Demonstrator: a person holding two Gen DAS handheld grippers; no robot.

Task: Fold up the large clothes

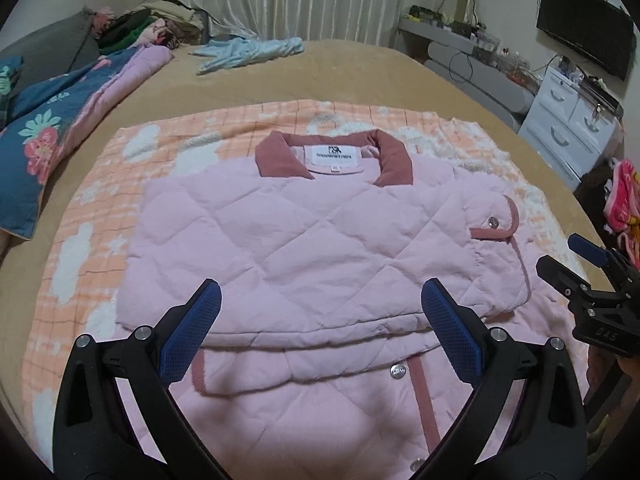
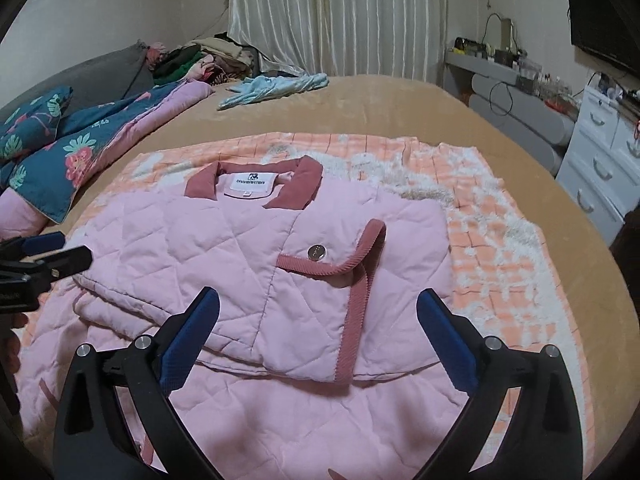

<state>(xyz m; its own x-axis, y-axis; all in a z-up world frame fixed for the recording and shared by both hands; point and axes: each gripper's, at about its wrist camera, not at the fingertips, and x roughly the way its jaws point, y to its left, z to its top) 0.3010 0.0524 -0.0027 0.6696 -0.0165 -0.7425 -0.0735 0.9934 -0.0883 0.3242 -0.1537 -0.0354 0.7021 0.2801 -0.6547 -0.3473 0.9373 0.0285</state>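
Observation:
A pink quilted jacket (image 1: 304,240) with a dusty-rose collar and trim lies on an orange and white checked blanket (image 1: 100,216) on the bed. Its sleeves are folded across the chest, with a snap-button cuff on top at the right. My left gripper (image 1: 320,304) is open and empty, just above the folded part's near edge. My right gripper (image 2: 318,312) is open and empty, above the cuffed sleeve (image 2: 340,272) of the jacket (image 2: 192,248). The right gripper also shows at the right edge of the left wrist view (image 1: 592,272). The left gripper shows at the left edge of the right wrist view (image 2: 44,256).
The tan bed (image 1: 340,76) holds a floral blue and pink quilt (image 1: 60,120) at the left and a light blue garment (image 1: 248,52) at the back. A pile of clothes (image 2: 200,60) sits by the curtain. White drawers (image 2: 600,160) and a cluttered shelf stand at the right.

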